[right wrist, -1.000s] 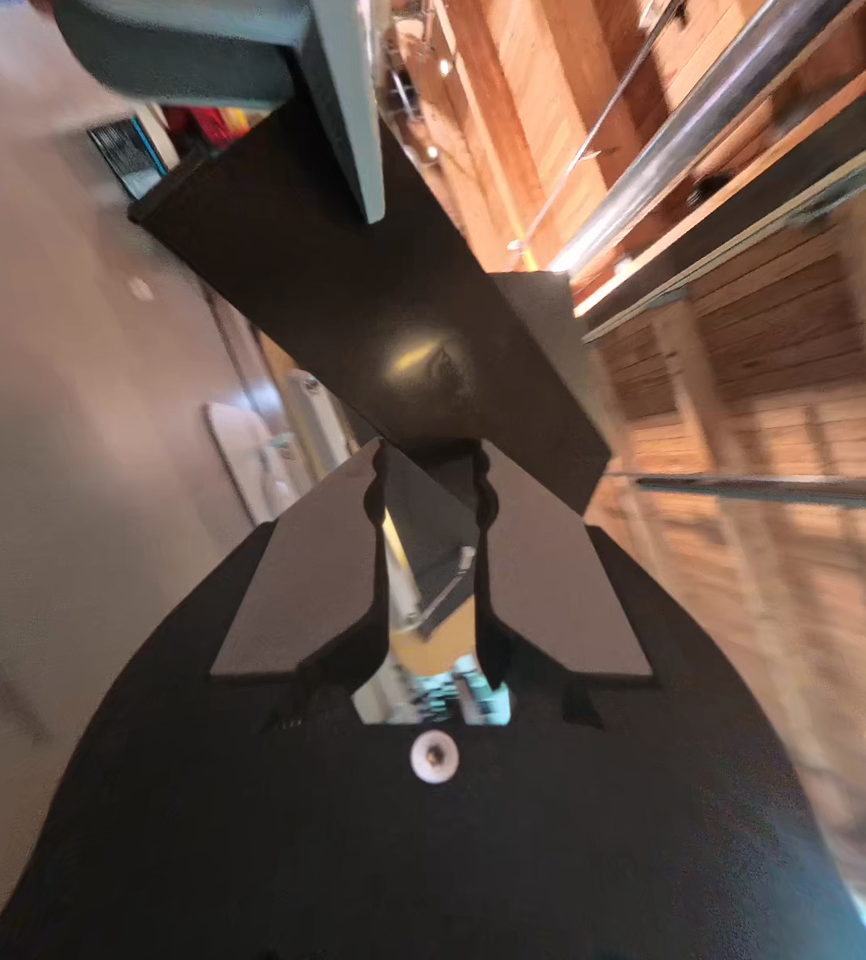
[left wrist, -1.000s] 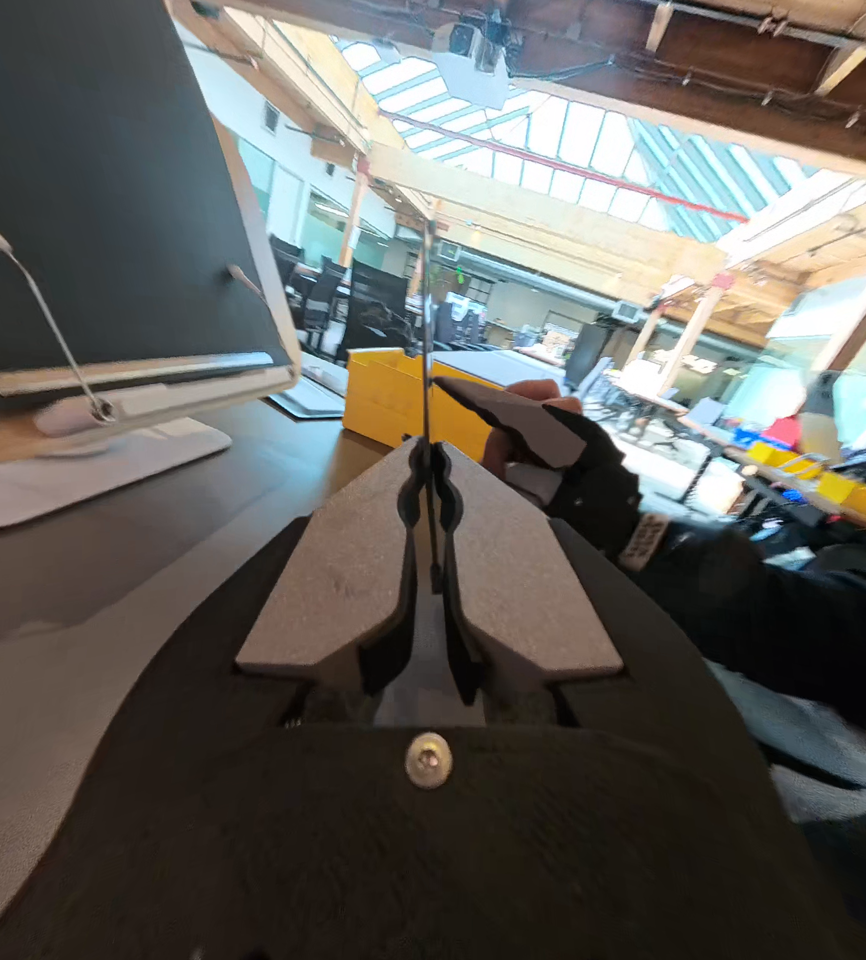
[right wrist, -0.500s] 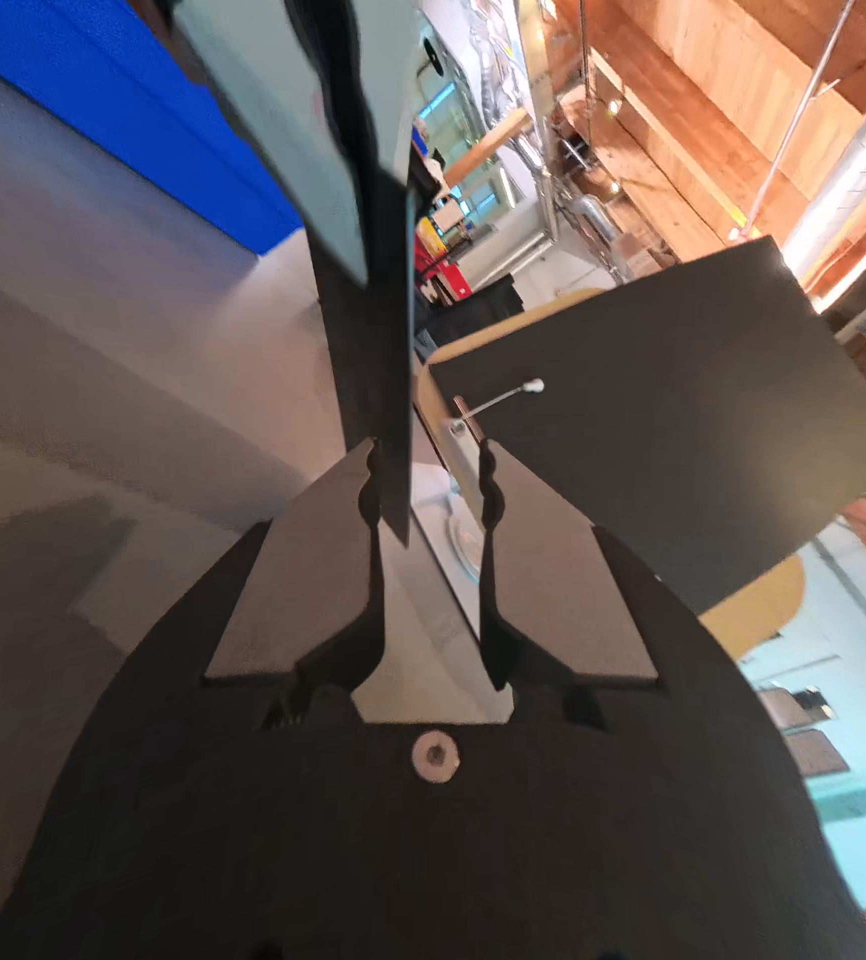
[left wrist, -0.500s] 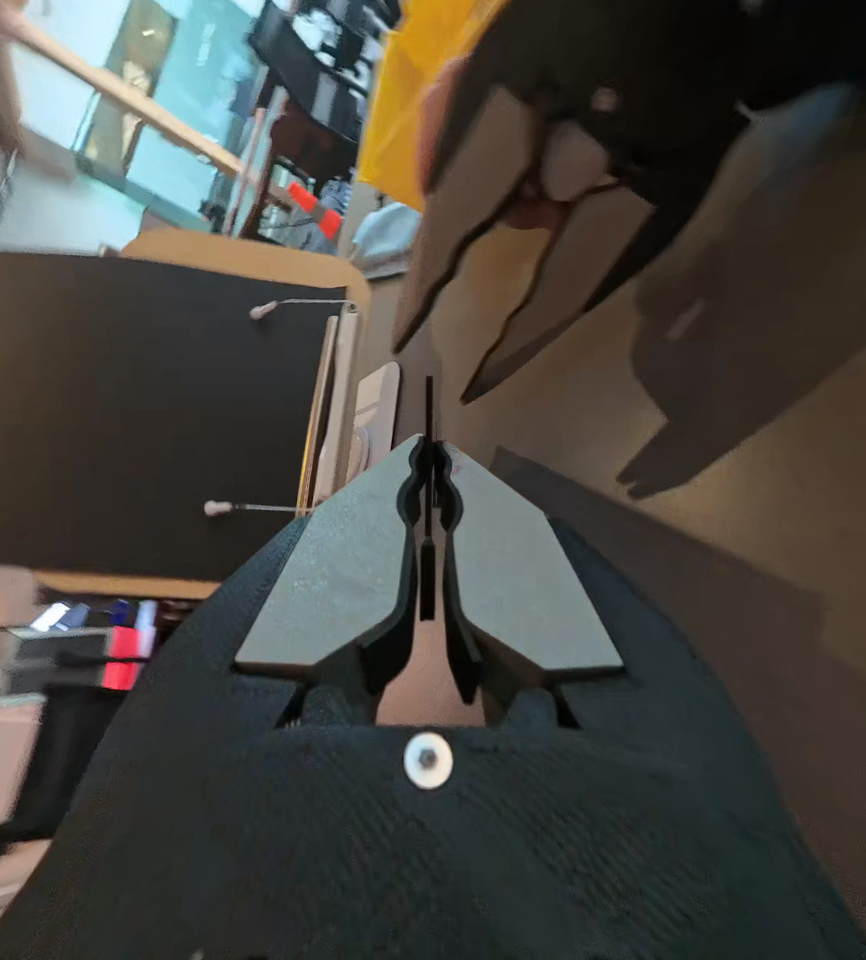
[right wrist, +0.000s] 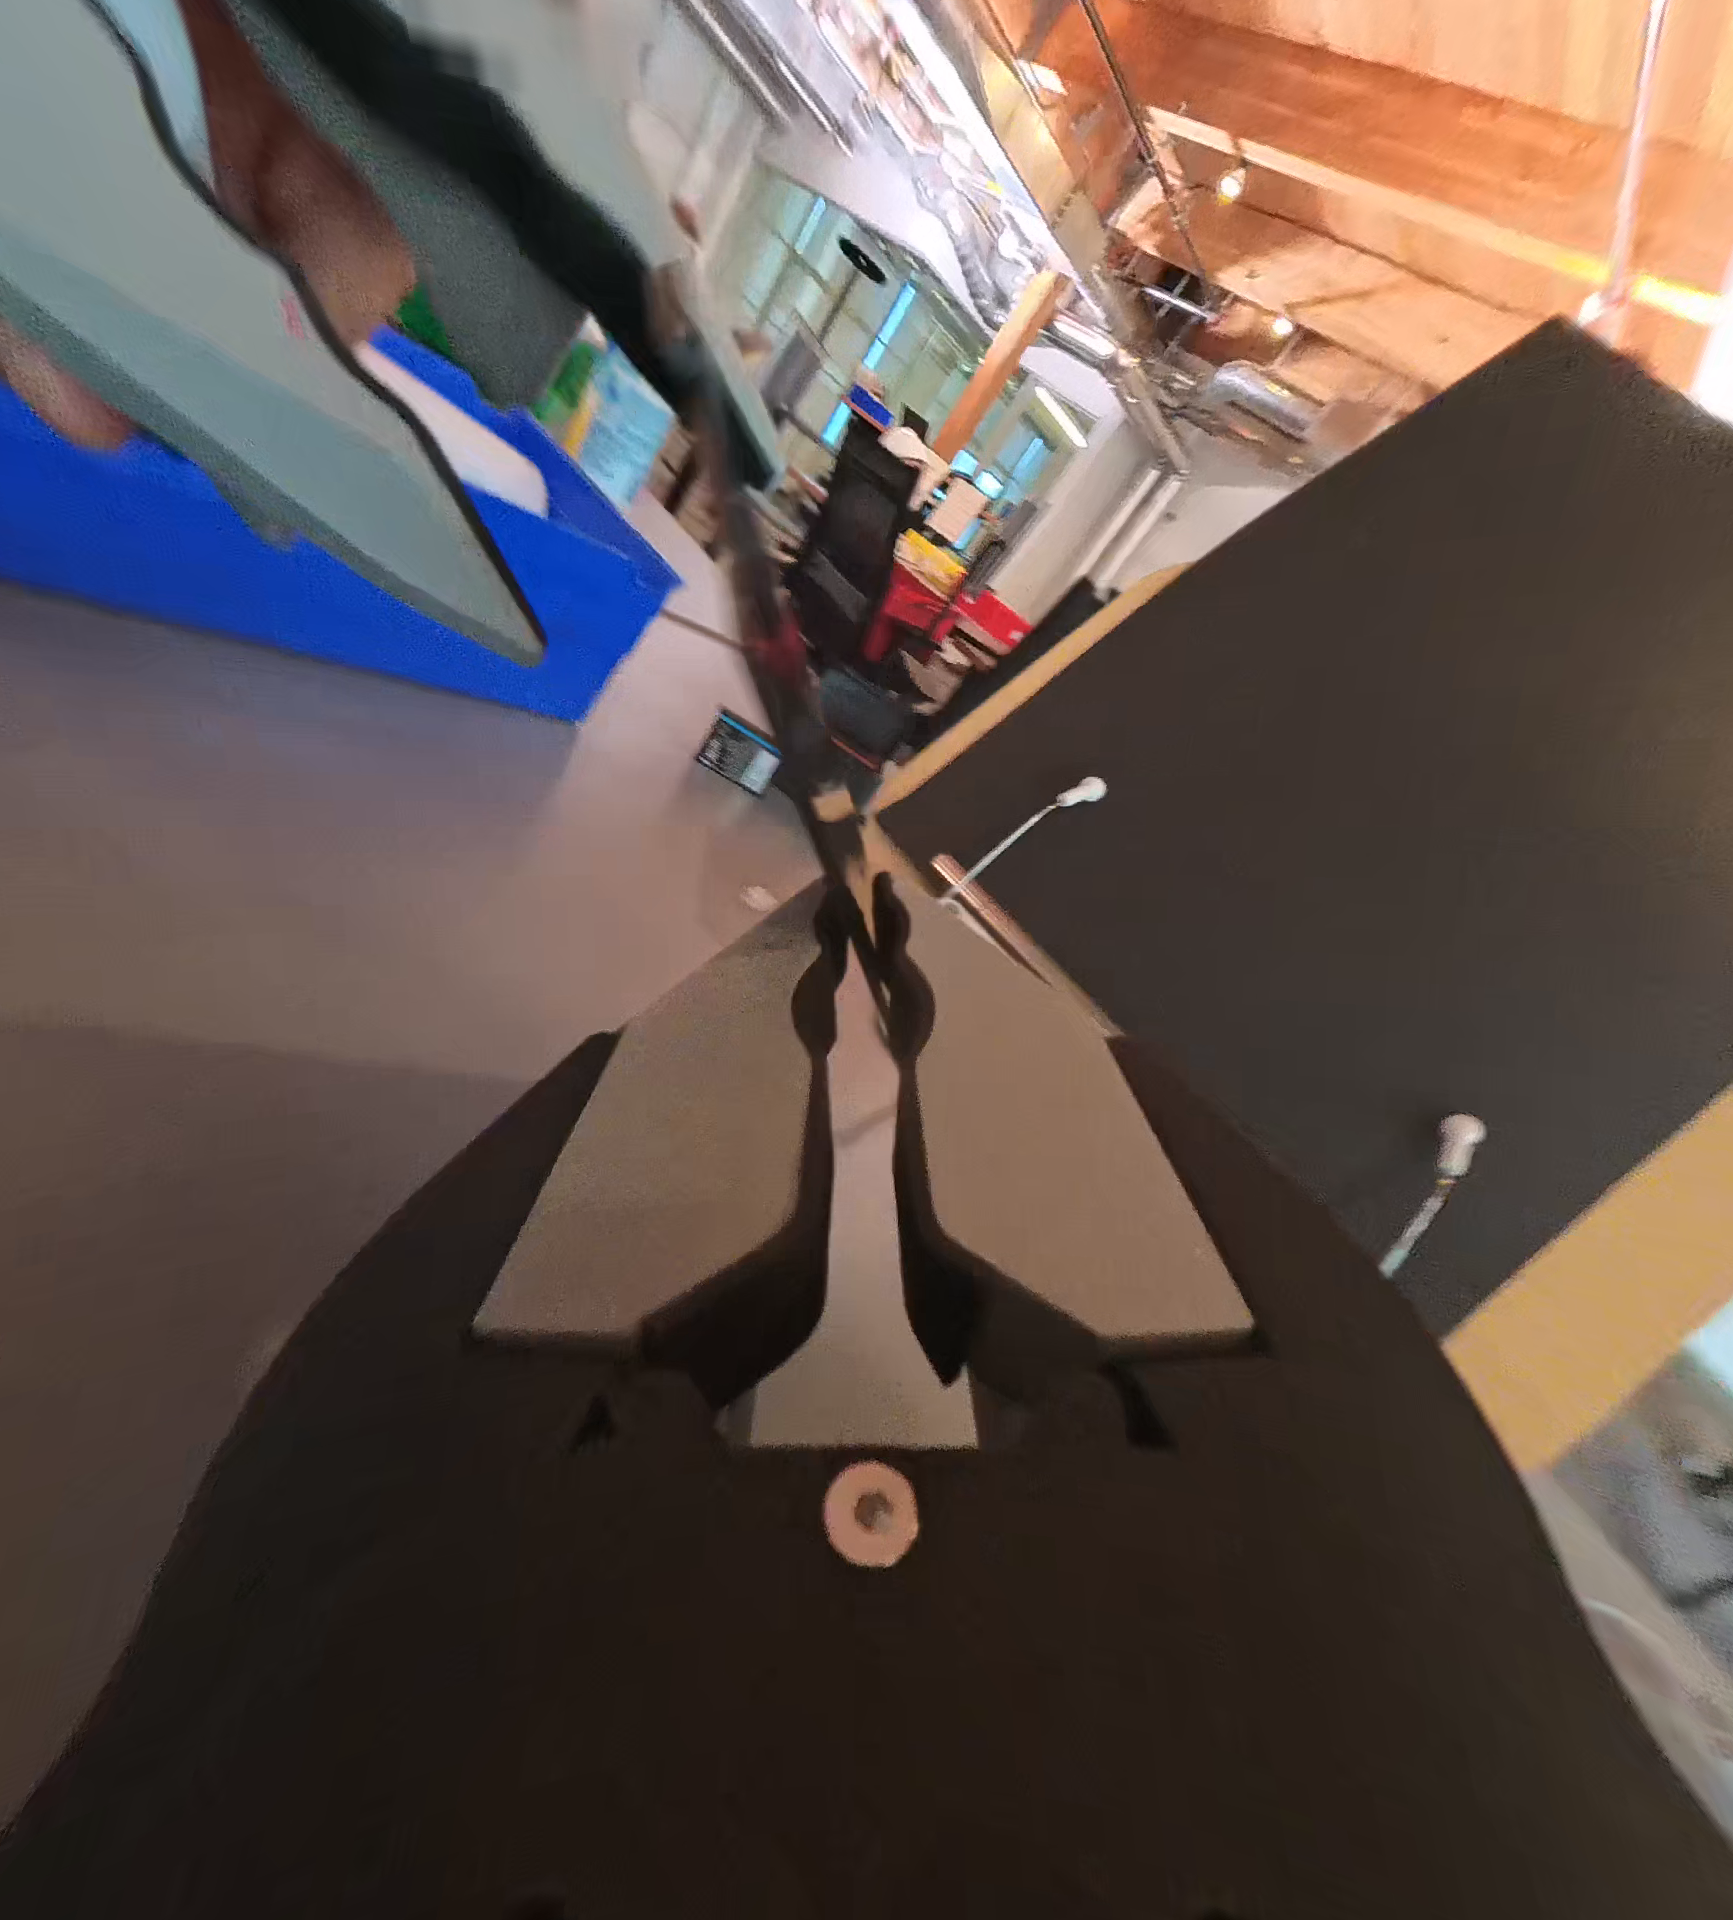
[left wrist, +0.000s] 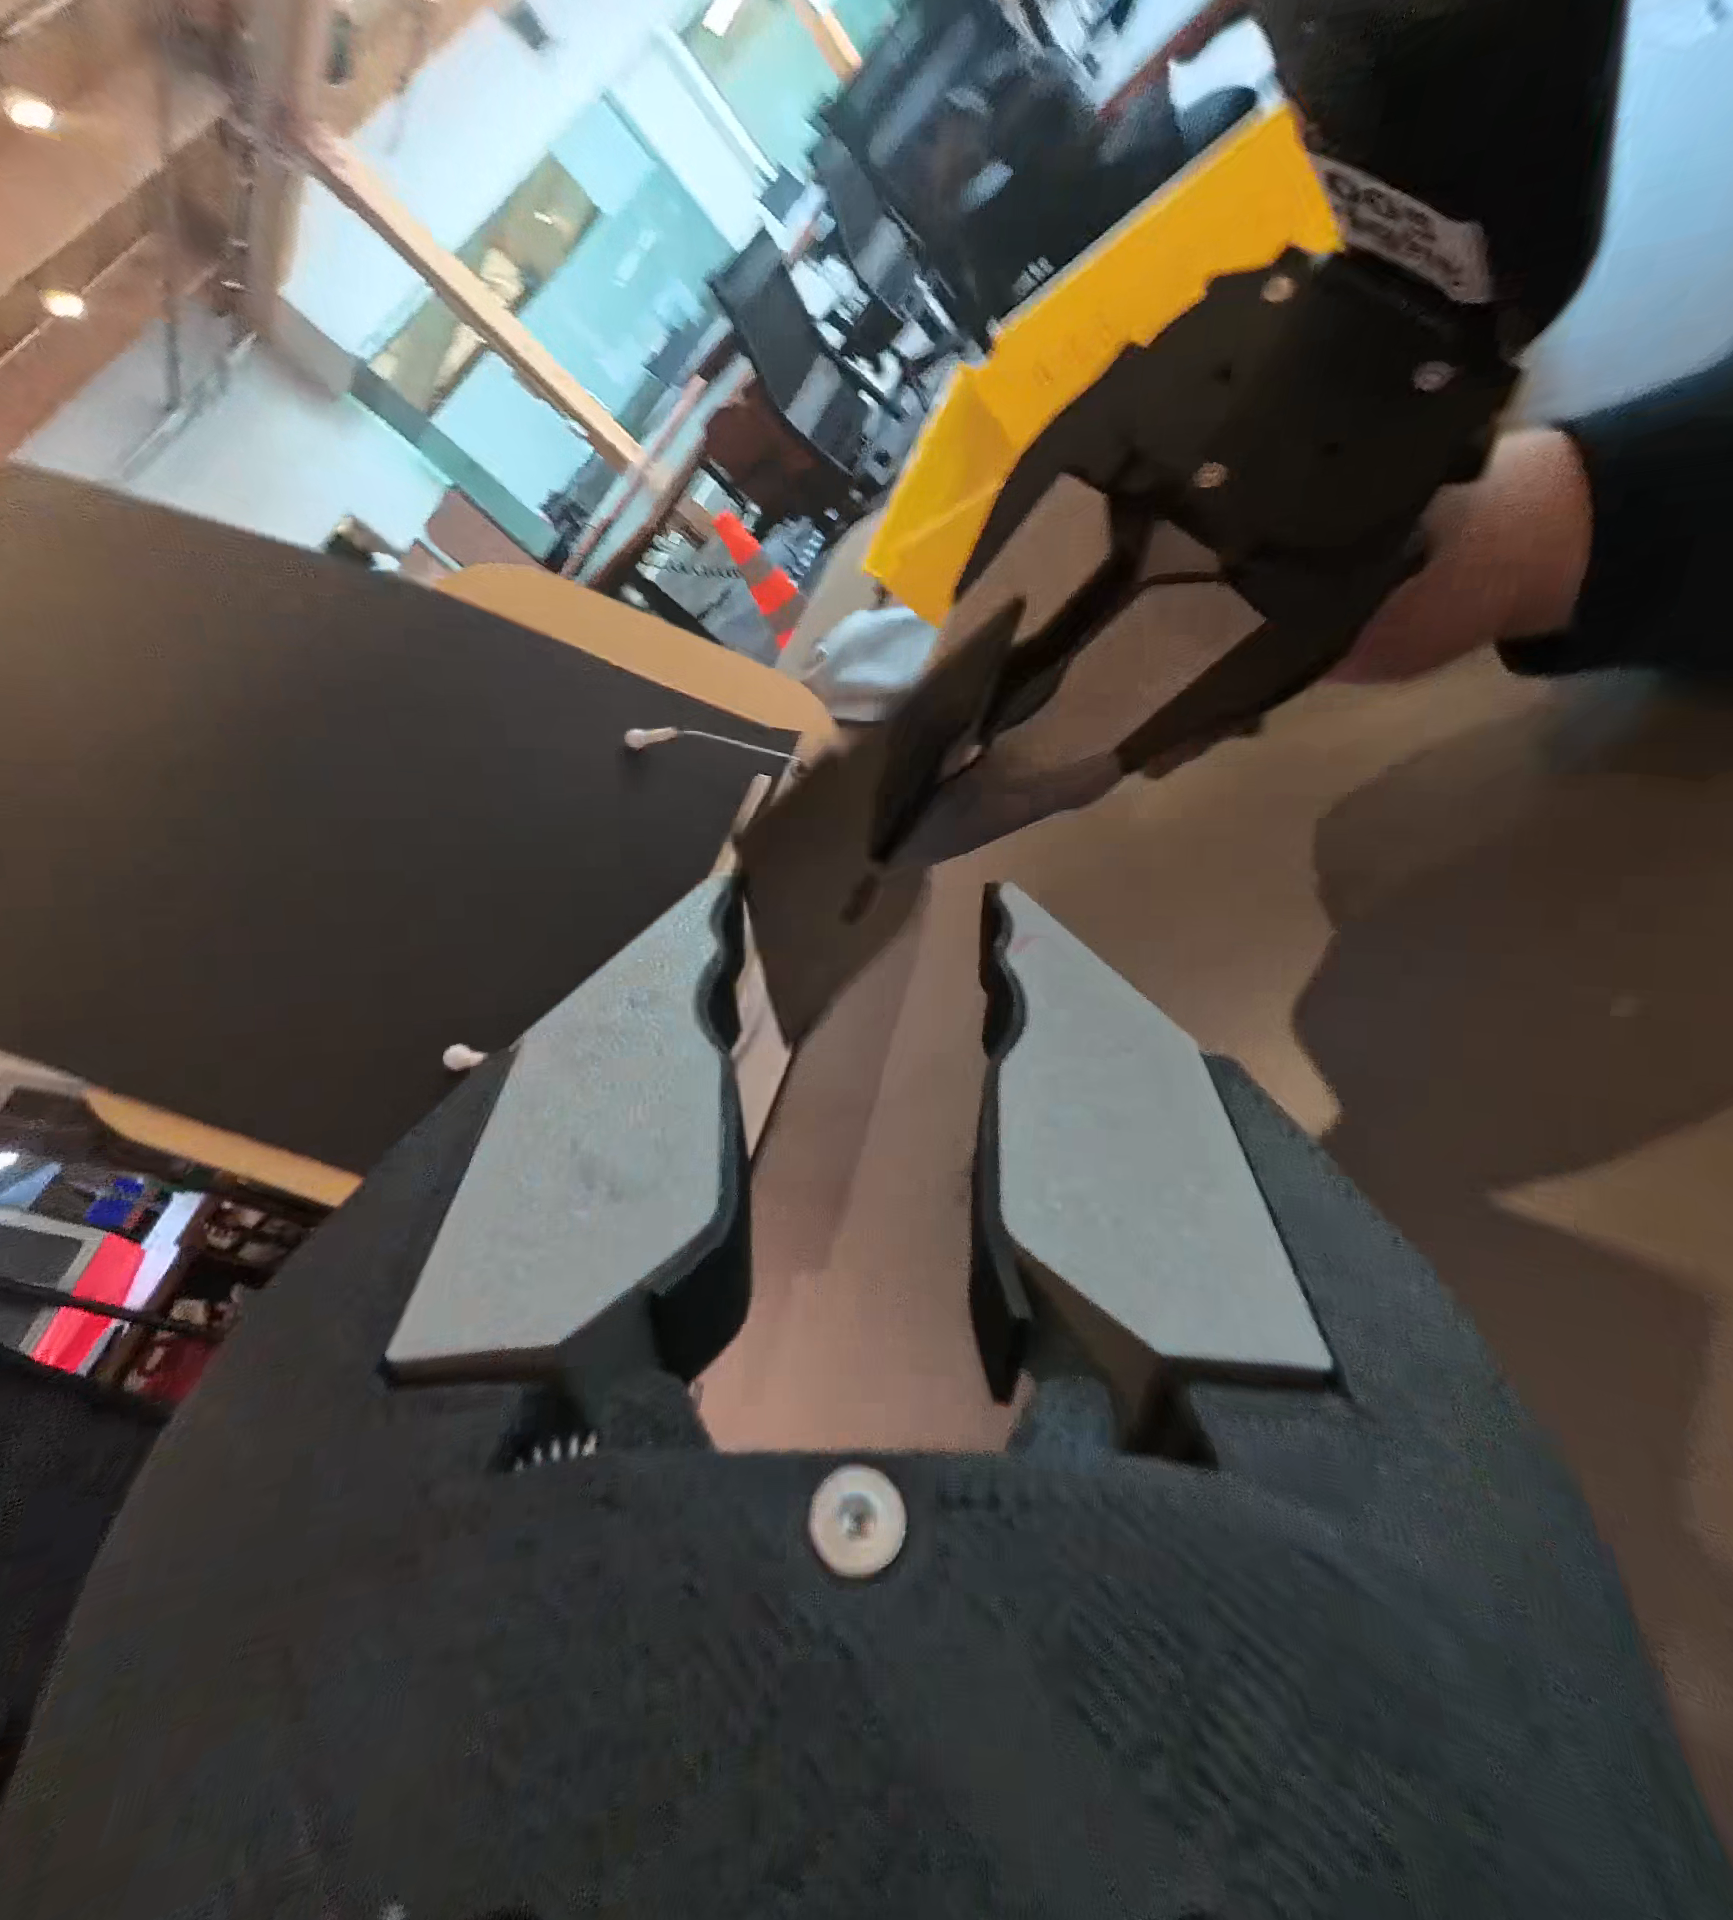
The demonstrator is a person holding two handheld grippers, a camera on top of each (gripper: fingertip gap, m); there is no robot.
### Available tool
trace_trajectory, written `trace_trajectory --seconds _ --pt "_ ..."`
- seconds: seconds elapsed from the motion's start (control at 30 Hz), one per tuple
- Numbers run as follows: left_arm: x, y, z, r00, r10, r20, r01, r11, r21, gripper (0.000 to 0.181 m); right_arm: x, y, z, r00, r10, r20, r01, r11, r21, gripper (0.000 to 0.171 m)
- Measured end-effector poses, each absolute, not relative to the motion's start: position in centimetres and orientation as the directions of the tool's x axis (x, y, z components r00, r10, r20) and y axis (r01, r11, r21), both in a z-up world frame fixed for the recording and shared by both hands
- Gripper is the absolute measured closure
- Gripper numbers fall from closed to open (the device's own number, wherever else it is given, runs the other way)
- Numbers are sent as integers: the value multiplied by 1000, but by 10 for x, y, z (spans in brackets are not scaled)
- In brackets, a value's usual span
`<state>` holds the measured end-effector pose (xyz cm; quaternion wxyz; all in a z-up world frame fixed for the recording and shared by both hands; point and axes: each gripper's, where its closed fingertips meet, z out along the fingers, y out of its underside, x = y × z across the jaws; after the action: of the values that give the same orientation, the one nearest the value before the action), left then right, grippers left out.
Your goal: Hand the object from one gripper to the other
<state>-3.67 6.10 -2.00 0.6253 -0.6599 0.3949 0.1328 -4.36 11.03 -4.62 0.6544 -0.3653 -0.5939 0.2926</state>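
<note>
The object is a thin, flat black card [left wrist: 808,894]. My right gripper [left wrist: 935,779] comes in from the upper right of the left wrist view, shut on the card's upper part. My left gripper [left wrist: 857,904] is open, its two grey fingers spread on either side of the card's lower corner. In the right wrist view my right gripper [right wrist: 857,894] is shut on the card [right wrist: 789,675], seen edge-on as a dark strip running up and away. The left gripper's fingers [right wrist: 249,416] show large and blurred at the upper left, apart from each other.
A large black board [left wrist: 218,810] with a tan edge and white-tipped pins [right wrist: 1080,795] stands close by on the grey table [left wrist: 1464,1299]. A yellow bin [left wrist: 1101,343] sits behind the right gripper. A blue bin [right wrist: 218,561] lies on the table at left.
The left gripper was shut on the card and has opened. The right gripper, open around the card before, has shut on it. Both views have swung round.
</note>
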Motion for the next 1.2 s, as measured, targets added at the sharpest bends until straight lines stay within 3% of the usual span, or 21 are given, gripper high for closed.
trace_trajectory --seconds 0.07,0.2,0.3,0.37,0.43,0.57,0.8,0.93,1.07,1.2 --pt "-45 62 -25 682 -325 -656 -669 86 -738 142 -40 114 -35 127 884 450 -26 457 -889 171" --pt "-61 66 -45 665 -251 -703 -718 45 -695 135 -20 133 -9 60 993 100 -221 111 -969 171" --pt "-69 71 -57 502 -102 -859 -862 30 -507 138 -10 146 -3 -132 966 -221 -281 -250 -927 171" --pt "-65 71 -58 329 30 -944 -944 48 -327 150 -9 154 -4 -255 874 -414 -261 -474 -841 171" --pt "-64 76 -64 208 117 -971 -978 34 -206 152 -10 160 -10 -325 778 -538 -211 -614 -760 171" --pt "-62 82 -68 97 217 -971 -995 8 -97 149 -19 160 -26 -334 704 -626 -117 -690 -714 171" --pt "-42 87 -90 30 185 -982 -999 33 -24 176 -35 144 -45 -371 603 -707 12 -758 -652 171" --pt "-35 87 -99 22 154 -988 -999 42 -16 167 -32 156 -44 -357 591 -723 -31 -781 -623 171" --pt "-40 89 -104 52 126 -991 -999 21 -50 156 -15 174 -34 -413 511 -754 -95 -848 -522 171" --pt "-44 91 -101 -32 194 -980 -999 -17 29 156 -17 181 -41 -387 481 -787 -102 -870 -482 171"
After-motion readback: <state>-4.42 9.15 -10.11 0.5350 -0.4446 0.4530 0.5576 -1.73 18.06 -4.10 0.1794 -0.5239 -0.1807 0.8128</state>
